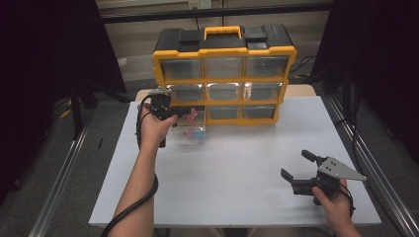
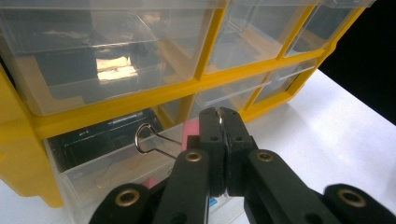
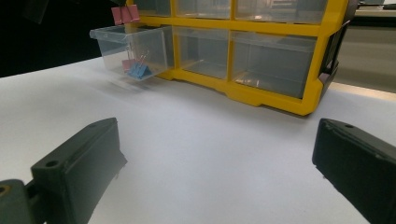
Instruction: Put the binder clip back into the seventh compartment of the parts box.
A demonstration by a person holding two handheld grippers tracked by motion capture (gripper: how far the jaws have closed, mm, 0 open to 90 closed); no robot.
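The left tool is held at the lower left corner of the yellow drawer cabinet, just above the one clear drawer that is pulled out over the white desk. In the left gripper view its jaws are pressed almost together, and they pinch a thin wire handle of a pink binder clip; the clip's other wire loop sticks out to the side, free in the air. The right gripper view shows that pink clip hanging over the rim of the open drawer. Gripping the clip by its handle rather than its body probably lets the tool hold such a small, springy thing without slipping, and keeps the clip hanging below the jaws where it can drop straight into the drawer.

Inside the drawer lie a blue clip and another pink one, so this drawer seems to be the sorting place for binder clips. It looks pulled out just far enough to give an opening from above while still resting in its slot. The other drawers of the cabinet are pushed in.

Farther right, well apart from the cabinet, the right tool rests low near the front edge of the desk with its jaws spread wide and nothing between them. It likely waits there out of the way, ready to push the drawer shut or fetch the next item.
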